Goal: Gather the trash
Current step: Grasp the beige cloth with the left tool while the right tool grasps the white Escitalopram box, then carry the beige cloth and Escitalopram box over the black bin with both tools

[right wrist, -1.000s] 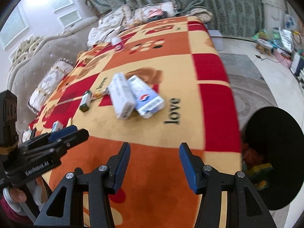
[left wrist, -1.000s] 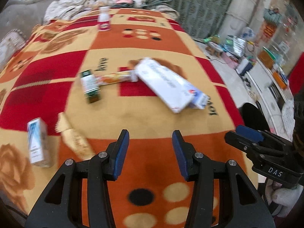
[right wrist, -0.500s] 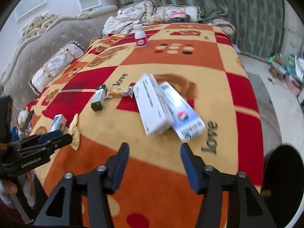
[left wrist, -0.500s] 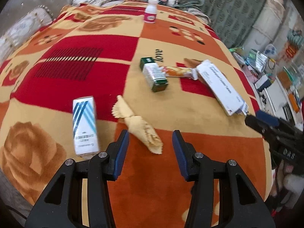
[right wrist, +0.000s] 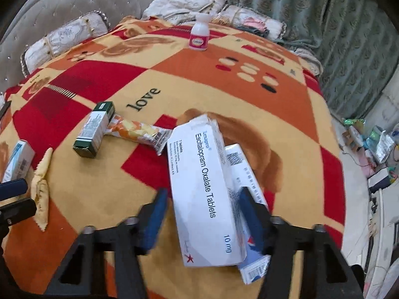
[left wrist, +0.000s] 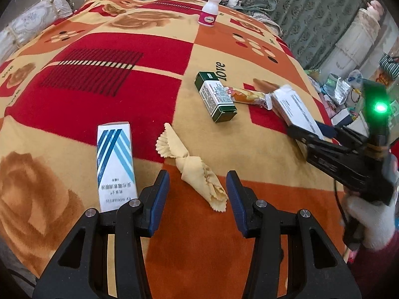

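Blanket-covered bed w/ trash strewn; my right gripper [right wrist: 203, 215] straddles the white tablet box [right wrist: 203, 186], jaws closing, box's long axis running straight away btwn them; left gripper [left wrist: 198, 194] half-open, empty, over the twisted yellow wrapper [left wrist: 192, 169].

Matte black angular frames on both grippers, left gripper [left wrist: 198, 199] and right gripper [right wrist: 202, 214], with triangular cut-outs, silver screw heads at the pivots and dark blue finger pads [left wrist: 159, 199]. Seen from the left wrist: white lettering on the right gripper's black body, green indicator light [left wrist: 379, 107], thin black cable, white knit glove [left wrist: 369, 220], dark red sleeve [left wrist: 379, 269].
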The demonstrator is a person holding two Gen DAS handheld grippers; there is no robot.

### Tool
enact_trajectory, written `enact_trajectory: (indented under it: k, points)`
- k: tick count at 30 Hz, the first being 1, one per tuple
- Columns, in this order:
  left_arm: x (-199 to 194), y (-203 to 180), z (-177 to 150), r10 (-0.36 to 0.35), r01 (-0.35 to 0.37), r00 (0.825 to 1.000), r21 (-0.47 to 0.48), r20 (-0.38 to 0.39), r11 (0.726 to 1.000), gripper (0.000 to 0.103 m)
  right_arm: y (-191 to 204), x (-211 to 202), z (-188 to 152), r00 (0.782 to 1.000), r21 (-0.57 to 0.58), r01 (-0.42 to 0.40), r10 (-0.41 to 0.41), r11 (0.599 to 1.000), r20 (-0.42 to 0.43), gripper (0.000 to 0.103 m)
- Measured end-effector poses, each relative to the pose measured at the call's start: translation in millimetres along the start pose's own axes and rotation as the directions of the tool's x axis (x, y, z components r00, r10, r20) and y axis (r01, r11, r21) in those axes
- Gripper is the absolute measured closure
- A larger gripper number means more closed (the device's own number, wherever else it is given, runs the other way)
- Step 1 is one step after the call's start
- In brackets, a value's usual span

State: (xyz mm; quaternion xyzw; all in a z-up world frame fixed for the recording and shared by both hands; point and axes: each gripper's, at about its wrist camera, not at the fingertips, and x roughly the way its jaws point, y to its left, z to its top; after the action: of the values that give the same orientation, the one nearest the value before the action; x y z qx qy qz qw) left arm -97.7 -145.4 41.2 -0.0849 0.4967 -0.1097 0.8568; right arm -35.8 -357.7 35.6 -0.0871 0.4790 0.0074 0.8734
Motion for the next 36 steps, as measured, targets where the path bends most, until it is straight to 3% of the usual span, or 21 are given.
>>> enact_trajectory:
  k: [7, 11, 12, 14, 21, 24, 36]
  points:
    - [11.8, -2.7, 5.0, 0.0, 0.0, 1.0, -0.037, 0.014, 0.999, 0.057, -10.1, -41.9, -27.0, 0.973, 0.13, -0.229, 0.23, 0.965, 0.005, 0.055]
    - [16.4, -9.9, 5.7, -0.018, 0.018, 0.999, -0.016, 0.04, 1.0, 0.061, -4.1, -51.1, -53.9, 0.957, 0.186, -0.283, 0.29, 0.941, -0.009, 0.055]
    - [17.1, -11.1, 5.6, -0.022, 0.022, 0.999, -0.011, 0.044, 1.0, 0.074, -1.6, -50.8, -59.9, 0.957, 0.191, -0.281, 0.289, 0.94, -0.014, 0.055]
    - [21.3, -12.2, 5.0, -0.042, 0.042, 0.999, -0.01, 0.021, 0.999, 0.085, 1.8, -49.9, -66.5, 0.962, 0.197, -0.263, 0.272, 0.945, -0.018, 0.055]
    - [7.5, -20.1, -3.7, -0.093, 0.093, 0.996, 0.021, 0.008, 0.995, 0.087, 11.1, -41.1, -75.9, 0.974, 0.173, -0.222, 0.228, 0.96, -0.014, 0.056]
    - [-0.8, -29.3, -6.2, -0.101, 0.1, 0.995, 0.043, 0.015, 0.994, 0.087, 5.9, -52.6, -78.0, 0.968, 0.189, -0.25, 0.251, 0.95, 0.02, 0.056]
    - [-25.2, -93.1, -14.5, -0.158, 0.148, 0.987, 0.182, 0.043, 0.972, 0.087, -23.0, -100.9, -96.9, 0.972, 0.248, -0.229, 0.21, 0.941, 0.101, 0.056]
